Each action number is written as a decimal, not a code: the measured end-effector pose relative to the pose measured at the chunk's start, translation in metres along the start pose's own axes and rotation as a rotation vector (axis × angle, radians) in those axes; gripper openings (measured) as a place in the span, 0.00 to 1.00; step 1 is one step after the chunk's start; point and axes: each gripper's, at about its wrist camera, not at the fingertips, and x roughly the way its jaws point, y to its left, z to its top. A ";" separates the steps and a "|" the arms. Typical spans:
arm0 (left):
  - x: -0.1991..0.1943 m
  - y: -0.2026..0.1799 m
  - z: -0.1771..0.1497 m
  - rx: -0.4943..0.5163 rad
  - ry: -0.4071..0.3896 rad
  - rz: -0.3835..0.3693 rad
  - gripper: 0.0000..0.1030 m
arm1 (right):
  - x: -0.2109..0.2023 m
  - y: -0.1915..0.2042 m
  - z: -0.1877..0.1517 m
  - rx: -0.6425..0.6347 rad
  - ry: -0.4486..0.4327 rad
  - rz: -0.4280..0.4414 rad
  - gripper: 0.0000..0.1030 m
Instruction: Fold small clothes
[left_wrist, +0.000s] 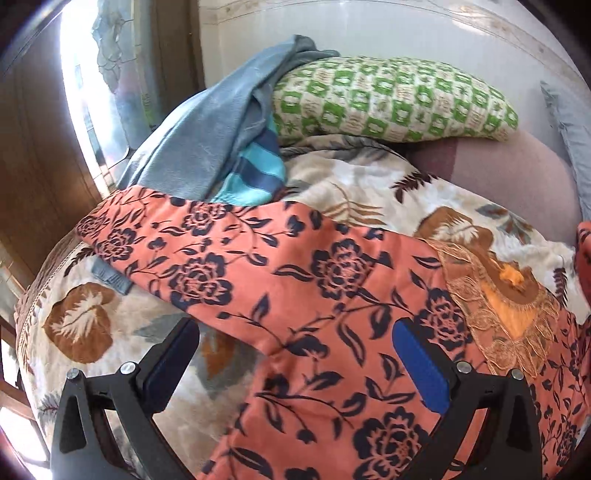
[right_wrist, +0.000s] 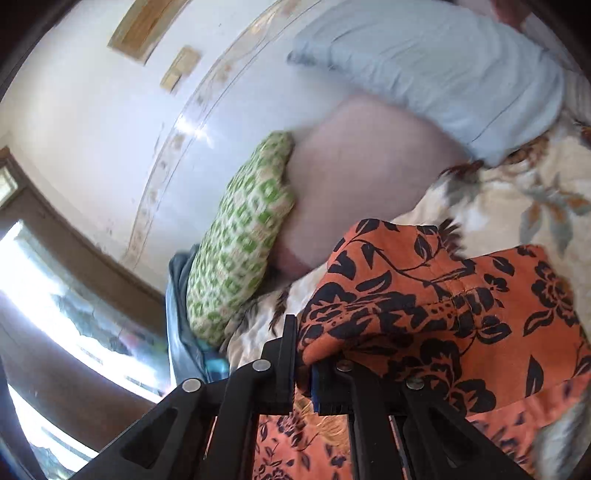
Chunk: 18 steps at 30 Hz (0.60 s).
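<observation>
The orange garment with dark blue flowers (left_wrist: 295, 295) lies spread across the floral blanket (left_wrist: 81, 325) on the bed, its embroidered neckline (left_wrist: 506, 317) facing up, while a grey-blue cloth (left_wrist: 207, 136) and a green checked pillow (left_wrist: 391, 99) sit toward the bed's far edge by the wall. The right tool (right_wrist: 303, 369) is clenched on a raised fold of that garment, and the left tool (left_wrist: 295, 365) hangs released over the cloth, so a fold looks to be under way. The next move likely calls for carrying the pinched part across the body and laying it flat, the left tool steadying or taking an edge.
</observation>
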 end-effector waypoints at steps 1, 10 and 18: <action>0.002 0.011 0.003 -0.026 0.000 0.013 1.00 | 0.020 0.016 -0.014 -0.034 0.037 -0.015 0.06; 0.027 0.070 0.012 -0.091 0.081 0.111 1.00 | 0.161 0.114 -0.205 -1.196 0.234 -0.785 0.29; 0.031 0.113 0.026 -0.235 0.094 0.146 1.00 | 0.124 0.153 -0.283 -1.704 0.124 -0.585 0.76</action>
